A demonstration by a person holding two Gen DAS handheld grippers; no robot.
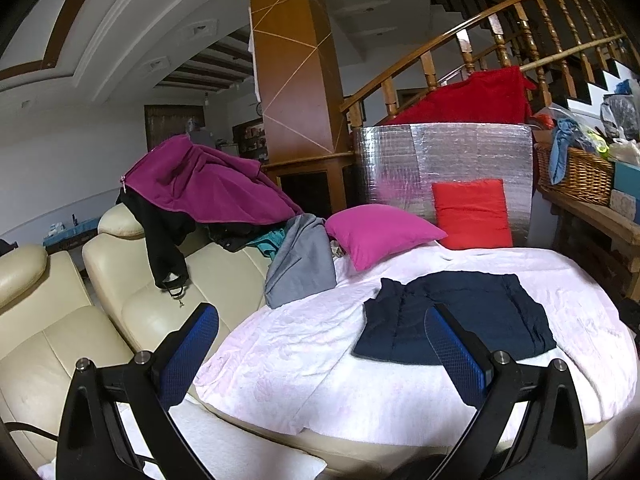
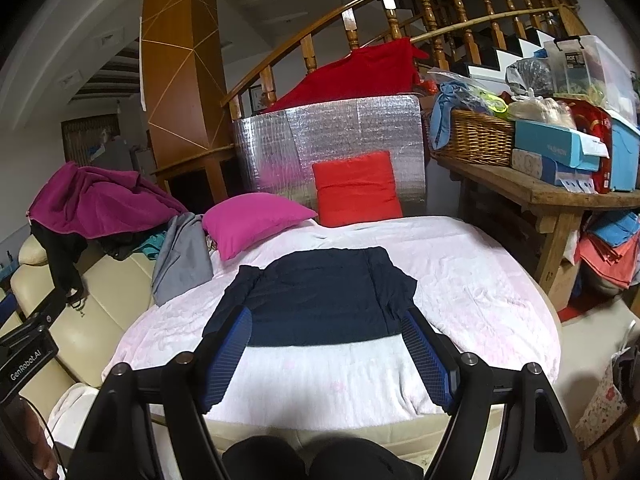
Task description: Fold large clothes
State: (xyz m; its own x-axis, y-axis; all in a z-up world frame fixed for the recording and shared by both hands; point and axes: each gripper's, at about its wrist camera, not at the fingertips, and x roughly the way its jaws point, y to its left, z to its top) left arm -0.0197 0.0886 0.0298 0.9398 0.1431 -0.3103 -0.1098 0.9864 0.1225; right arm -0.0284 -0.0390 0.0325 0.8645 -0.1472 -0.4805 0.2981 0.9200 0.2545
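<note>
A dark navy garment (image 2: 324,300) lies folded into a rough rectangle on the pale pink blanket (image 2: 472,280); it also shows in the left wrist view (image 1: 472,312). My left gripper (image 1: 320,320) is open and empty, held above the blanket's left edge, short of the garment. My right gripper (image 2: 326,324) is open and empty, its blue-padded fingers (image 2: 228,356) straddling the garment's near edge from above. A heap of unfolded clothes, a magenta fleece (image 1: 208,184), a black piece (image 1: 164,240) and a grey one (image 1: 300,264), lies over the cream sofa back (image 1: 120,220).
A magenta pillow (image 2: 252,220) and a red pillow (image 2: 356,188) rest at the blanket's far end against a silver foil panel (image 2: 340,128). A wooden bench (image 2: 540,196) with a wicker basket (image 2: 472,136) and boxes stands to the right. A staircase railing rises behind.
</note>
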